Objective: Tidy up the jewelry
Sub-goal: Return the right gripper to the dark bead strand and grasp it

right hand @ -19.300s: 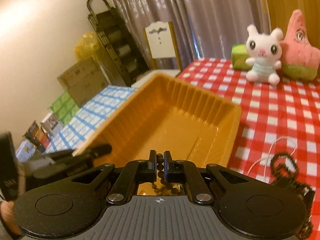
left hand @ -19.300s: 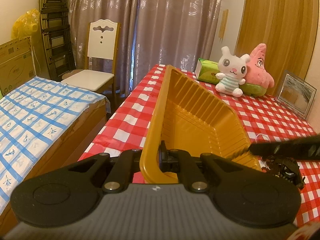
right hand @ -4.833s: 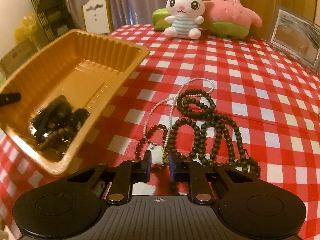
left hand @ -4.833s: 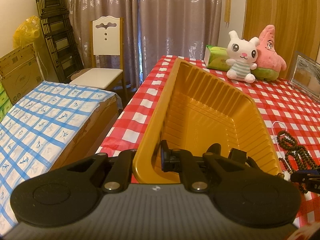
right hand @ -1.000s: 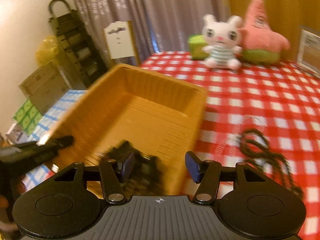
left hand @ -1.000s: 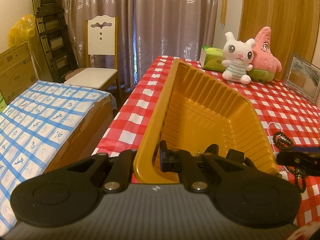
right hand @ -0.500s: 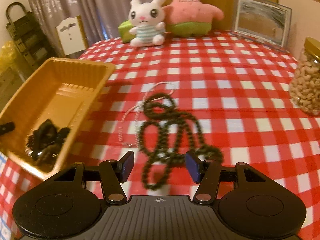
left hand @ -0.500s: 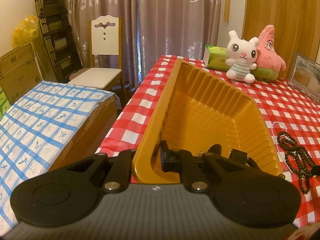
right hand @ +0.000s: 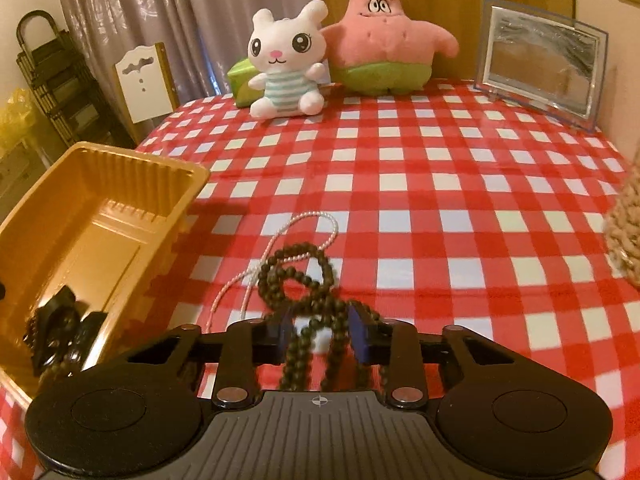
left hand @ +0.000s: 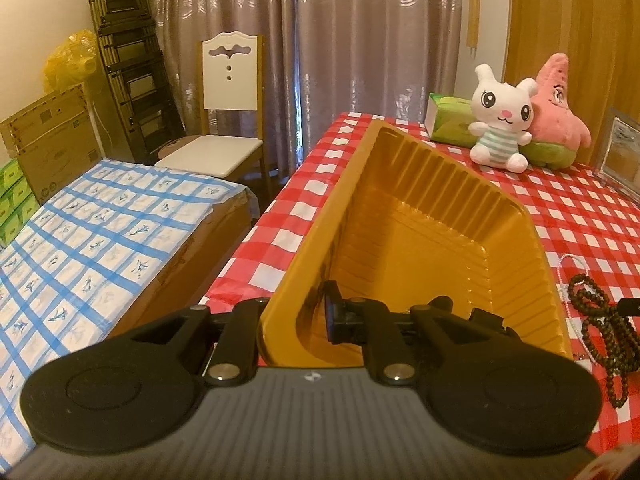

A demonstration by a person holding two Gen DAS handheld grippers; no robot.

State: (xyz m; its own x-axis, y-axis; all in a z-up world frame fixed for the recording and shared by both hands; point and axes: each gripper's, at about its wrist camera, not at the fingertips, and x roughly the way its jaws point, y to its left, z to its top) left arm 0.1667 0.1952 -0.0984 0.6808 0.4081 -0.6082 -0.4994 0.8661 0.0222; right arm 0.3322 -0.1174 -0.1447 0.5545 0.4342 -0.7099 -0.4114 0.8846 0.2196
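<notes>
My left gripper (left hand: 294,316) is shut on the near rim of the orange tray (left hand: 436,216), which also shows at the left in the right wrist view (right hand: 96,200). Dark jewelry (right hand: 60,328) lies in the tray's near corner. A long dark bead necklace (right hand: 304,276) lies coiled on the red checked tablecloth, with a thin white pearl strand (right hand: 320,220) beside it. My right gripper (right hand: 320,328) is open and low over the table, its fingers on either side of the dark necklace's strands. Both also show in the left wrist view: the necklace (left hand: 600,316) and the strand (left hand: 568,260).
A white bunny plush (right hand: 286,64), a pink starfish plush (right hand: 380,40) and a green box stand at the table's far side. A framed picture (right hand: 540,60) stands at the far right, a jar (right hand: 624,224) at the right edge. A chair (left hand: 228,120) and a bed are left of the table.
My right gripper has moved from over the tray, to the right and down onto the dark necklace, its fingers now closer together around the strands. The left gripper and tray stayed in place.
</notes>
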